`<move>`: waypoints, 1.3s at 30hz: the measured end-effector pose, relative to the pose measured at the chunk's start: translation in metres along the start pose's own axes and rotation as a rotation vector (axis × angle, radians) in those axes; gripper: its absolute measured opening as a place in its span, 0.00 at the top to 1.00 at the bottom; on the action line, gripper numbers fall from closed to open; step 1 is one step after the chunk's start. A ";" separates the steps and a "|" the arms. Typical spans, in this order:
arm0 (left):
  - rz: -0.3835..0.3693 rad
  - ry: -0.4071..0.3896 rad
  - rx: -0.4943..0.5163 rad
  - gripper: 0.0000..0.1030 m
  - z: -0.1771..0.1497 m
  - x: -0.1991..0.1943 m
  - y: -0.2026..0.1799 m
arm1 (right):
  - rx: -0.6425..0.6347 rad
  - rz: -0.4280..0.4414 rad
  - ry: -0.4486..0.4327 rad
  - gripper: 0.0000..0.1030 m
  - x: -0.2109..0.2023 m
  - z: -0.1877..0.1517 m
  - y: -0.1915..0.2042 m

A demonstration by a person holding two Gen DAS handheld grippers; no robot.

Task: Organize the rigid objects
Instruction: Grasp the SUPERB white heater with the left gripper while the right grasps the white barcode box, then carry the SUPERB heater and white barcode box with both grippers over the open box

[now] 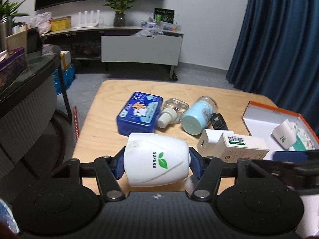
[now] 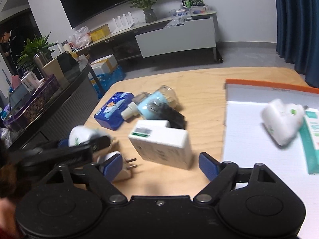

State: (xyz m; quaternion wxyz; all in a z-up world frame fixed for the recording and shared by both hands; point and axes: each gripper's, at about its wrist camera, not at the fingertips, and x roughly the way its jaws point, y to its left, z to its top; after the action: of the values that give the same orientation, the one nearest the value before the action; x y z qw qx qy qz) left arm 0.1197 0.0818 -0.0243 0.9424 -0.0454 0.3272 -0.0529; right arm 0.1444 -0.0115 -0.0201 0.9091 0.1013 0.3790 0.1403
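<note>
Two claws work over a light wooden worktop (image 1: 95, 123). From the left wrist camera, the left claw (image 1: 156, 162) is clamped on a white SUPERB device (image 1: 156, 159), its blue pads (image 1: 117, 165) pressing both sides, and the device sits raised above the wood at the view's centre.

From the right wrist camera, the right claw (image 2: 161, 164) stands wide apart with nothing between its blue pads (image 2: 208, 165). Just beside its left pad lies a white plug adapter (image 2: 123, 164) with two metal prongs pointing toward 3 o'clock. At 9 o'clock of that view, the left claw and its white device appear again, blurred.

Out from the left claw, at 2 o'clock, a white box (image 1: 242, 146) with a barcode label lies on a second white box (image 1: 207, 141). Farther out, at 12 o'clock, a blue tin (image 1: 139, 112) with a cartoon picture lies flat. Touching its right side is a clear refill bottle (image 1: 172, 112) on its side with a white cap. Just beside that, a pale blue cup (image 1: 196, 117) also lies tipped over, and a black charger (image 1: 219, 121) rests against it.

At 3 o'clock sits an open orange-edged box (image 1: 257, 117) with a white floor. Inside it lie a second white SUPERB device (image 1: 284, 135) and, touching it, a green-and-white carton (image 1: 305, 142).
</note>
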 end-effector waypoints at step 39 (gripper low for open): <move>-0.077 -0.108 -0.041 0.41 0.002 -0.076 -0.036 | -0.040 -0.132 -0.145 0.08 -0.093 -0.008 -0.012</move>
State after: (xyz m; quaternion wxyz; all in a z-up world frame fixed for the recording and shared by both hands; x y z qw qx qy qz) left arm 0.0589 0.0563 0.0284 0.9547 -0.0802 0.2751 -0.0799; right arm 0.0779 -0.0533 0.0326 0.9432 0.0678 0.3152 0.0801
